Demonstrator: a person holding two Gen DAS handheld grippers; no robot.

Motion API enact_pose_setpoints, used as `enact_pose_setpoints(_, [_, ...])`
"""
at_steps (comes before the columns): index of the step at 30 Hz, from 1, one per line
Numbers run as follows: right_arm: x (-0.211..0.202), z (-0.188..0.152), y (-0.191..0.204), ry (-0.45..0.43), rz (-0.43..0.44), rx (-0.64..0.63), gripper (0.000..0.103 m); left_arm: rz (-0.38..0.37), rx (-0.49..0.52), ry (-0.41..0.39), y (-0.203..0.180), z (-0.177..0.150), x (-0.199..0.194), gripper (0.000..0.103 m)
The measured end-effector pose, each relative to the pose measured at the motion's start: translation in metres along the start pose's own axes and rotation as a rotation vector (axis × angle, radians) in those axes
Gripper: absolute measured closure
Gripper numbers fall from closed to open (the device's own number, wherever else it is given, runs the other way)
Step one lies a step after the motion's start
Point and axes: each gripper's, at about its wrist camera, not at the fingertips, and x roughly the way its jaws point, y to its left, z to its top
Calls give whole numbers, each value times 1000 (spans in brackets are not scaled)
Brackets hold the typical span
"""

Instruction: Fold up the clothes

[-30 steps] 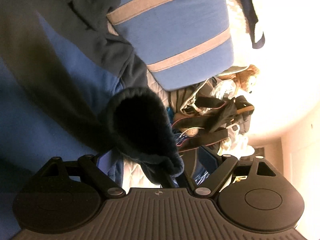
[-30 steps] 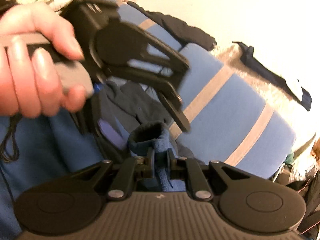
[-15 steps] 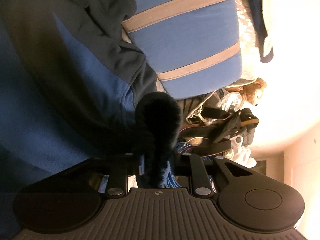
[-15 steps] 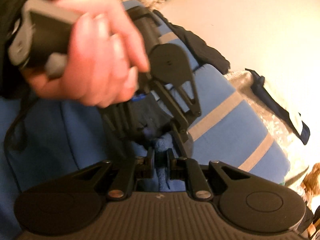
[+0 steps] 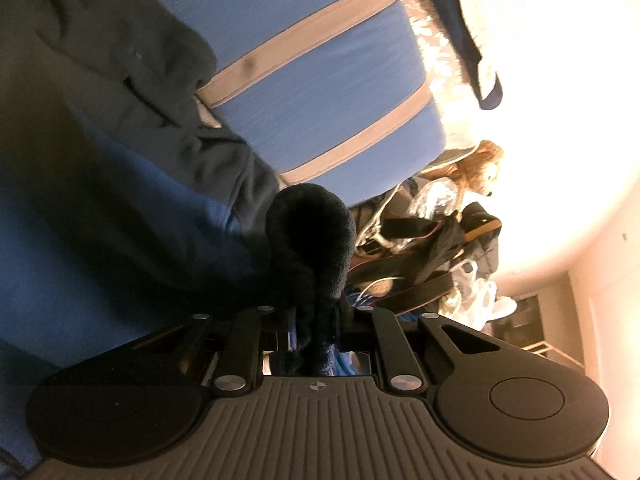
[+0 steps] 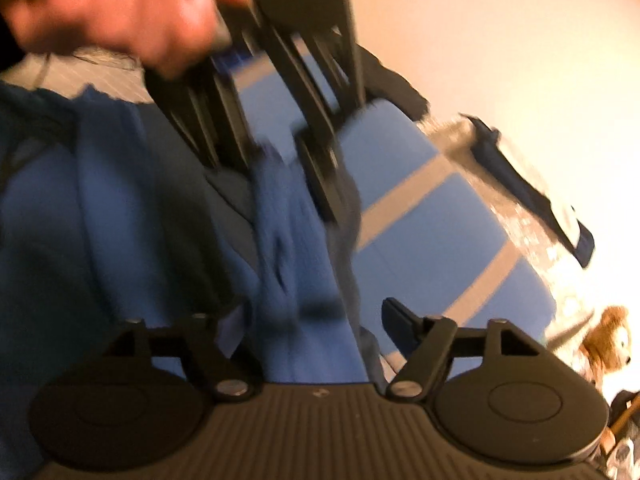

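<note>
Holding the dark fleece cuff (image 5: 308, 248) in our left claw (image 5: 314, 320), we are only at the start of the fold. That claw is clenched on the cuff, whose bunched end bulges out past the pads toward twelve o'clock in the left wrist view. The sleeve runs back from it, toward ten o'clock, into the blue and grey fleece top (image 5: 120, 208), which lies rumpled rather than flat.

Our right claw (image 6: 320, 320) has just been opening and now stands released, its fingers (image 6: 400, 320) spread wide. Blue cloth still hangs between them, but the pads do not press on it. In the right wrist view the left claw (image 6: 288, 160) sits at twelve o'clock, gripped by a hand (image 6: 120, 12), with the sleeve strung from it down toward us, so the cuff looks handed over from right to left.

We judge nothing folded yet: the top is not spread out and no crease is laid. A blue cushion with tan stripes (image 5: 320, 80) lies just beyond the top. Left to do are the spreading, both sleeves and the body folds.
</note>
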Motion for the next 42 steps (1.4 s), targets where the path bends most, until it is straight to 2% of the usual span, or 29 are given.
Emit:
enact_pose_setpoints(9, [47, -55, -26, 137, -210, 131, 6, -91, 17, -75, -22, 24, -36, 88])
enact_pose_setpoints(13, [57, -73, -51, 208, -226, 270, 4, -159, 0, -130, -33, 35, -60, 88])
enact_pose_setpoints(17, [64, -76, -82, 215, -165, 438, 2, -194, -70, -171, -43, 44, -79, 88])
enact_pose_setpoints(22, [74, -74, -128, 211, -64, 652, 0, -177, -79, -247, -61, 55, -104, 88])
enact_pose_setpoints(24, [75, -71, -140, 188, -42, 715, 0, -148, -65, -282, -70, 58, -109, 88])
enact_pose_setpoints(25, [76, -70, -145, 181, -34, 737, 0, -108, -41, -308, -77, 58, -112, 88])
enact_pose_setpoints(26, [76, -69, -147, 176, -28, 747, 0, -69, -18, -333, -83, 59, -116, 88])
enact_pose_setpoints(30, [79, -67, -141, 168, 17, 695, 0, -50, 5, -379, -91, 68, -124, 88])
enact_pose_setpoints(33, [84, -69, -133, 188, 13, 657, 0, -61, -11, -400, -94, 76, -129, 88])
enact_pose_setpoints(36, [86, -77, -123, 199, 57, 670, 0, -64, -5, -410, -99, 83, -129, 88])
enact_pose_setpoints(42, [102, -84, -85, 240, 150, 595, 0, -70, 33, -403, -108, 92, -125, 88])
